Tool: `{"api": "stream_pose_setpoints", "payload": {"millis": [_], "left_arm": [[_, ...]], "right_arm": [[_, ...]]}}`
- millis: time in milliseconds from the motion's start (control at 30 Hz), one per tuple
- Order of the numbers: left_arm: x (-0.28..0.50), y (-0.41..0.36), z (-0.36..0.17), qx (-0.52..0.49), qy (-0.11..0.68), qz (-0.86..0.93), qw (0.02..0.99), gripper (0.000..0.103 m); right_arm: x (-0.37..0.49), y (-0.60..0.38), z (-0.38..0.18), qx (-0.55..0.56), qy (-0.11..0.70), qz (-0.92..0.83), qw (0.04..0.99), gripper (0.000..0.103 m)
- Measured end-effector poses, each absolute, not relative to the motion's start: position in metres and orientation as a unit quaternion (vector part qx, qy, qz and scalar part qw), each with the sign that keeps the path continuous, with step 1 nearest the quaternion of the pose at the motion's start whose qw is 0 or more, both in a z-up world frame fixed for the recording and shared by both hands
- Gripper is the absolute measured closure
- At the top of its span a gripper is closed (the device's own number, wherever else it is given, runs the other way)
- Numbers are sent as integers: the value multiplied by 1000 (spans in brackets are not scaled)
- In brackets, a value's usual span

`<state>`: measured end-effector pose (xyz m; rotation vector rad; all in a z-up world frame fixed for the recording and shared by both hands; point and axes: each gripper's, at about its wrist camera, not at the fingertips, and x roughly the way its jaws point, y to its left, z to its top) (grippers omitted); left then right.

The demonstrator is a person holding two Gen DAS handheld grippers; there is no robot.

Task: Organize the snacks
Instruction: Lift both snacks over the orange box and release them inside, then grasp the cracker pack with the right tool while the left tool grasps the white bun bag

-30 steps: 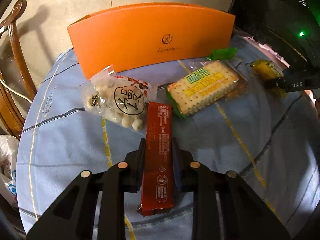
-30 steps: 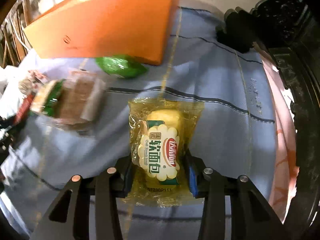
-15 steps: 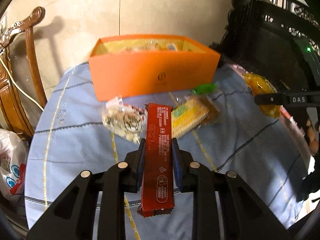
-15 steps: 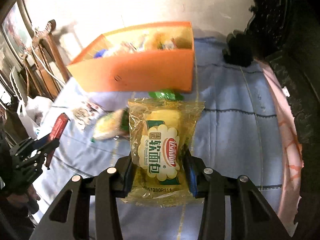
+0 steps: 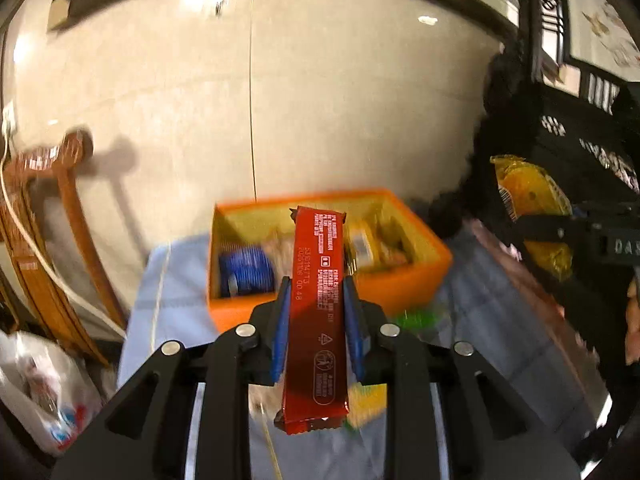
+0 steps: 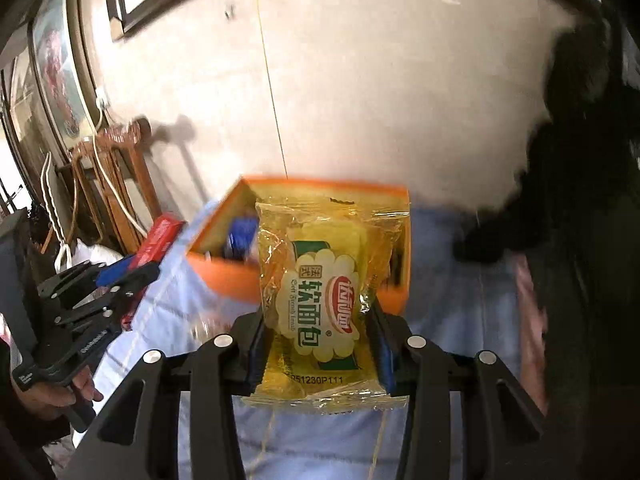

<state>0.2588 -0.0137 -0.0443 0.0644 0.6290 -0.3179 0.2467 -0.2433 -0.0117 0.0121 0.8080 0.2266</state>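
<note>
Both my grippers are clamped: left gripper (image 5: pixel 318 316) on the red bar (image 5: pixel 316 320), right gripper (image 6: pixel 320 344) on the yellow bread pack (image 6: pixel 324 304). Since earlier, both have risen above the orange box (image 5: pixel 400 280).

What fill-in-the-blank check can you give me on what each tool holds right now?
1. The left tool grips a long ____ snack bar.
2. The right tool grips a ____ bread packet.
3. Both snacks are held in front of an open ____ box.

Missing words: red; yellow; orange
</note>
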Motion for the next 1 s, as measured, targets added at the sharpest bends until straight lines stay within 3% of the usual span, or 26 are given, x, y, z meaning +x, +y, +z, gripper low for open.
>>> {"api": "stream_pose_setpoints", "payload": {"millis": [233, 433, 500, 533, 567, 633, 1000], "left_arm": [[331, -30, 4, 45, 290, -147, 945, 80], [390, -37, 4, 47, 299, -126, 945, 79], [407, -41, -4, 43, 304, -120, 944, 60], [415, -42, -9, 39, 311, -122, 942, 21], [421, -43, -16, 36, 319, -121, 939, 5], [430, -43, -32, 47, 328, -107, 937, 4], [366, -18, -116, 77, 365, -109, 922, 4]], "right_arm": [[314, -240, 29, 3, 380, 114, 918, 60], [370, -238, 36, 2, 379, 117, 918, 59], [391, -235, 31, 4, 383, 125, 915, 57], [399, -234, 26, 5, 388, 131, 912, 40], [410, -233, 14, -2, 400, 126, 908, 17], [419, -232, -8, -30, 417, 95, 904, 10], [349, -230, -87, -31, 453, 110, 884, 10]]}}
